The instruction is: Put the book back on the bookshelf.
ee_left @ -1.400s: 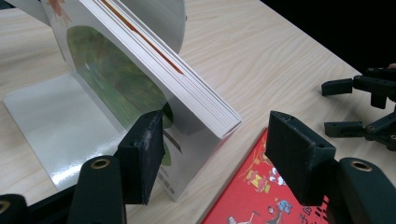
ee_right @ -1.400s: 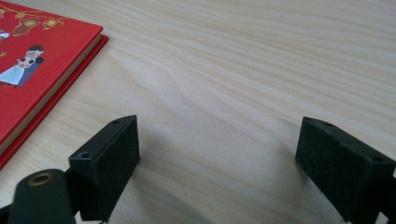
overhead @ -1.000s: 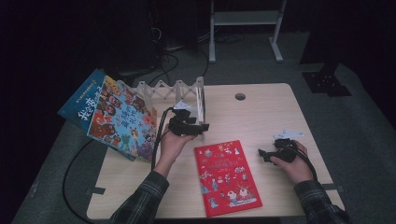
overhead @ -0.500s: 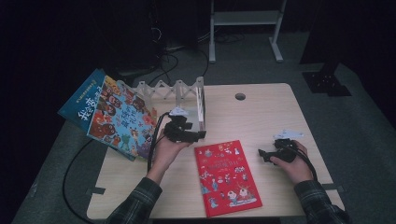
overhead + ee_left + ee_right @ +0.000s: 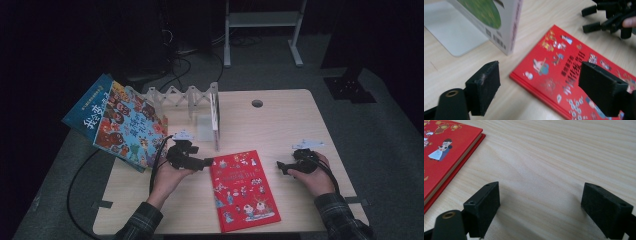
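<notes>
Already one white book (image 5: 215, 116) stands in the accordion rack (image 5: 175, 95); red picture book (image 5: 242, 188) lies flat, ungrabbed. Left gripper (image 5: 206, 162) jaws just opened wide, empty; right gripper (image 5: 281, 167) wide, idle.

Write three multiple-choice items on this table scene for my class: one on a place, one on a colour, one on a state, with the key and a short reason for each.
1. Where does the red book lie?
A. Flat on the table, between the two grippers
B. Upright in the rack
C. Hanging off the table's left edge

2. What colour is the cover of the book furthest left?
A. Green
B. Blue
C. Yellow

3. How do the left gripper's jaws stand?
A. Shut on the red book
B. Shut on nothing
C. Open, nothing between the pads

Key:
1 A, the high view shows it flat between the left gripper and the right gripper.
2 B, its cover is blue with white characters.
3 C, the left gripper view shows the pads wide apart over the red book's corner, having just been opening.
</notes>
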A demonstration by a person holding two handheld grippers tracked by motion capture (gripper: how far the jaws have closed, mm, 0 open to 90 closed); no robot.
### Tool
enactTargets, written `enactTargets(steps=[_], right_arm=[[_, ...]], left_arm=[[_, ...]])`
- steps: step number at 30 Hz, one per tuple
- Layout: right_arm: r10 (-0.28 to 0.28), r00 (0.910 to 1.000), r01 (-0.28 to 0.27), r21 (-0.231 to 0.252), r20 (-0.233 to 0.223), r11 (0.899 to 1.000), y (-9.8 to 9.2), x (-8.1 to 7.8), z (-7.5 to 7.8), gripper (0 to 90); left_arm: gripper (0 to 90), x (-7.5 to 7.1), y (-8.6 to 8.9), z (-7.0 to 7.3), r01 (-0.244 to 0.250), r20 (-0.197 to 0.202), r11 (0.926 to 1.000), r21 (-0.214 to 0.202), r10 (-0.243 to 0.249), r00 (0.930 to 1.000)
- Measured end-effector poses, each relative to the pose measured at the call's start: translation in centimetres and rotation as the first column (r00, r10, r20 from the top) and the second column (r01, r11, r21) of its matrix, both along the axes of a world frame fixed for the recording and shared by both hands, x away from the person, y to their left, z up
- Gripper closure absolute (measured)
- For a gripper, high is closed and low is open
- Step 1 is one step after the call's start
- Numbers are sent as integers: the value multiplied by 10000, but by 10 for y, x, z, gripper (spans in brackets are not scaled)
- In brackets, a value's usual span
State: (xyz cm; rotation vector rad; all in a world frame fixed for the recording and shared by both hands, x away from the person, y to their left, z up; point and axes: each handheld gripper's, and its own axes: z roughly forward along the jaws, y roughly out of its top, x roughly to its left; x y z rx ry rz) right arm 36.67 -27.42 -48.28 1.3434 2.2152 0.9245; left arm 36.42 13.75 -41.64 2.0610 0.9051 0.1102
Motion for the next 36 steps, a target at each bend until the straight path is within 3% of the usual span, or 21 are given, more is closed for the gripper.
enactTargets(steps=[5,10,15,17,20,25,29,31,33,36], right_arm=[[14,10000,-14,26,-73,10000,-1,-3,3,254],[-9,9991,34,602,-412,9982,-3,-6,8,369],[394,9971,-334,925,-645,9952,1,-10,13,405],[594,9964,-531,1010,-607,9935,4,-12,15,408],[907,9930,-806,1264,-763,9887,9,-15,17,411],[1595,9797,-1339,1954,-1214,9715,20,-21,20,441],[2043,9667,-1658,2311,-1539,9587,30,-24,22,464],[2207,9593,-1735,2493,-1760,9528,34,-25,22,478],[2360,9520,-1804,2656,-1951,9471,37,-24,21,489],[2543,9409,-1834,2949,-2235,9378,41,-23,19,506]], left_arm=[[90,-12,2,-9,297,-280,9991,290,-289,9992],[43,-22,0,-19,660,-459,9957,651,-631,9969],[39,-25,-5,-32,994,-1065,9892,1074,-880,9904],[1,-24,-7,-35,1116,-1451,9889,979,-968,9847],[0,-24,-8,-37,1092,-1454,9875,1137,-922,9851],[0,-26,-10,-39,1261,-1333,9822,1396,-1076,9852],[0,-31,-14,-38,1848,-1550,9761,1141,-1663,9738],[0,-33,-19,-40,1690,-1337,9716,1658,-1476,9800],[49,-34,-22,-42,1605,-1396,9682,1919,-1349,9810],[46,-34,-25,-46,1815,-1526,9607,2102,-1511,9767]])
